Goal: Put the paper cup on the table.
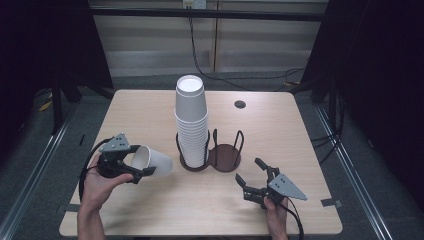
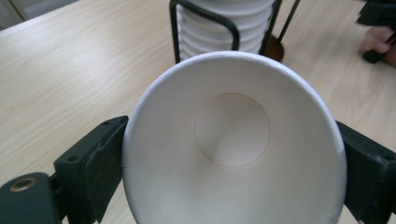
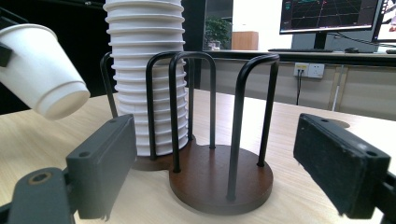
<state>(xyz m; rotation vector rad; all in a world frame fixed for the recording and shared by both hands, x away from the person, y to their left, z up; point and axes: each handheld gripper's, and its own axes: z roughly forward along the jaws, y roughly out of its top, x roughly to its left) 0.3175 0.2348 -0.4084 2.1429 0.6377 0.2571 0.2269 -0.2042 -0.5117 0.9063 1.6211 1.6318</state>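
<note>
The left gripper (image 1: 136, 167) clamps a single white paper cup (image 1: 152, 161) by its rim, jaws half closed on it, the cup lying tilted above the table (image 1: 150, 107) near its left edge, just beside the two-bay cup holder (image 1: 209, 154). The holder's left bay carries a tall stack of cups (image 1: 190, 120); its right bay (image 3: 219, 179) stands bare. The right gripper (image 1: 251, 177) waits near the front edge, jaws wide apart and holding nothing. Judging by this, one cup is off the stack and none has reached the bare bay yet.
</note>
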